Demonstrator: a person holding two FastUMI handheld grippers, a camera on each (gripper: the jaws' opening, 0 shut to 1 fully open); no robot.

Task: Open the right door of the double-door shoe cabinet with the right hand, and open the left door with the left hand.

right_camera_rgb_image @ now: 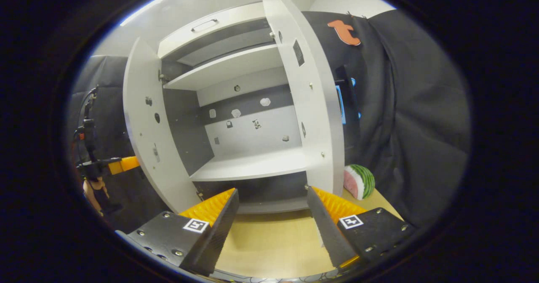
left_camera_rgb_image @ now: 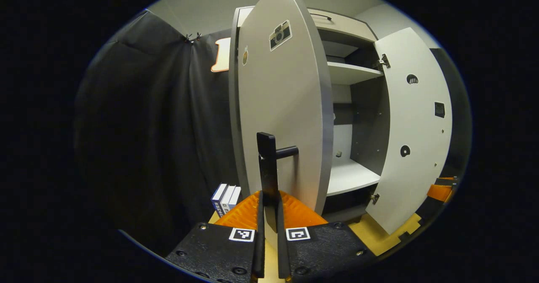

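Left gripper view: the left tongs (left_camera_rgb_image: 269, 215) are pressed together on the black handle (left_camera_rgb_image: 268, 169) of the left door (left_camera_rgb_image: 280, 106), pinching its vertical bar near the lower end. That door stands swung out from the shoe cabinet (left_camera_rgb_image: 349, 72), edge-on to the camera, with a camera sticker (left_camera_rgb_image: 280, 35) near its top. The right door (left_camera_rgb_image: 410, 123) is also swung wide, its inner face showing. Small books (left_camera_rgb_image: 226, 198) stand on the surface just beside the cabinet's left foot.

Right gripper view: the right tongs (right_camera_rgb_image: 273, 215) are spread, gripping nothing, above the wooden surface (right_camera_rgb_image: 269, 245) in front of the open cabinet. A watermelon slice (right_camera_rgb_image: 359, 181) lies near the right door's lower corner.
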